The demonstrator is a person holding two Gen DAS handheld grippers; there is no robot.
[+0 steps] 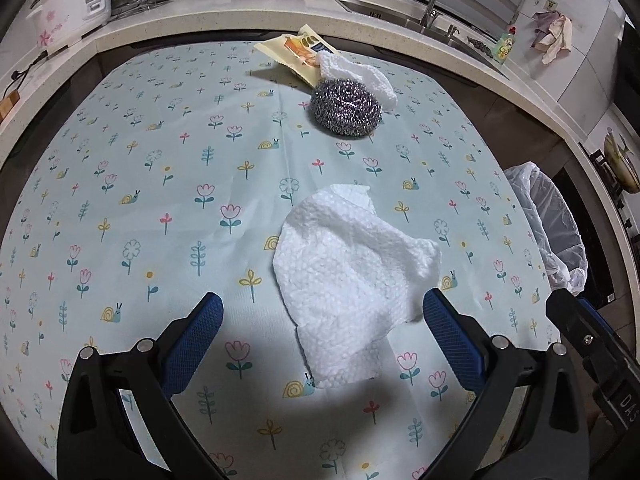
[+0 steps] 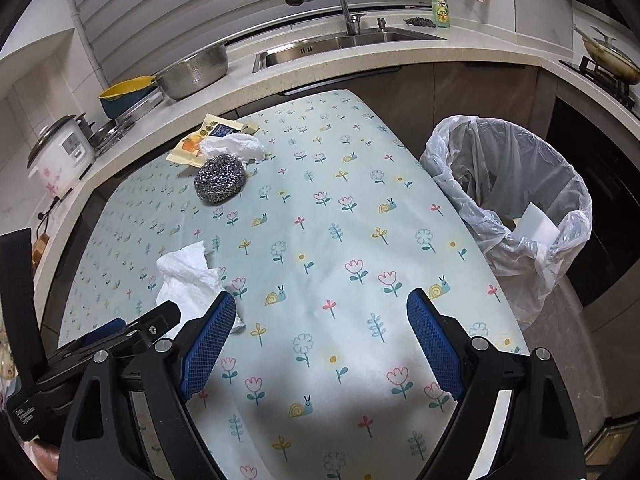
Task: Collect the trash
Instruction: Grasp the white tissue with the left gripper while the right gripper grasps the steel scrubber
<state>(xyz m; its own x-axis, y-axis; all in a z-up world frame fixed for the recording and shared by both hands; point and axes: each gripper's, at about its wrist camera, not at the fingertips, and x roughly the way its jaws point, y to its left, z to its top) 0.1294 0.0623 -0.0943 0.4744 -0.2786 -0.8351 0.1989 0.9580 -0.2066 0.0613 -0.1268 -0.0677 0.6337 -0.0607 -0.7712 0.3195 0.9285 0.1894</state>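
Lying crumpled on the flower-patterned desk [image 1: 160, 184], a white paper towel [image 1: 352, 276] was seen just beyond and between the blue pads of the left hand-held gripper [image 1: 322, 312], nearer its right pad, whose tip overlapped the towel's right edge. The jaws of that hand-held gripper were held wide apart and nothing was clamped; whether the right pad actually touched the paper could not be told. In the right wrist view the same towel [image 2: 188, 276] was found to the left of the right hand-held gripper [image 2: 320, 304], partly hidden behind its left pad. The right hand-held gripper's jaws were likewise spread wide, with only bare patterned cloth between them.

Farther away on the desk, a steel scouring ball [image 1: 346, 110] was placed, well apart from the near towel. Just behind it a second crumpled white tissue [image 1: 360, 74] was laid over a yellow snack wrapper [image 1: 296, 50], the three forming a close cluster near the desk's far edge.

A bin lined with a clear plastic bag [image 2: 516, 200] was stood beside the right edge of the desk, and a white scrap [image 2: 538, 226] was seen inside it.
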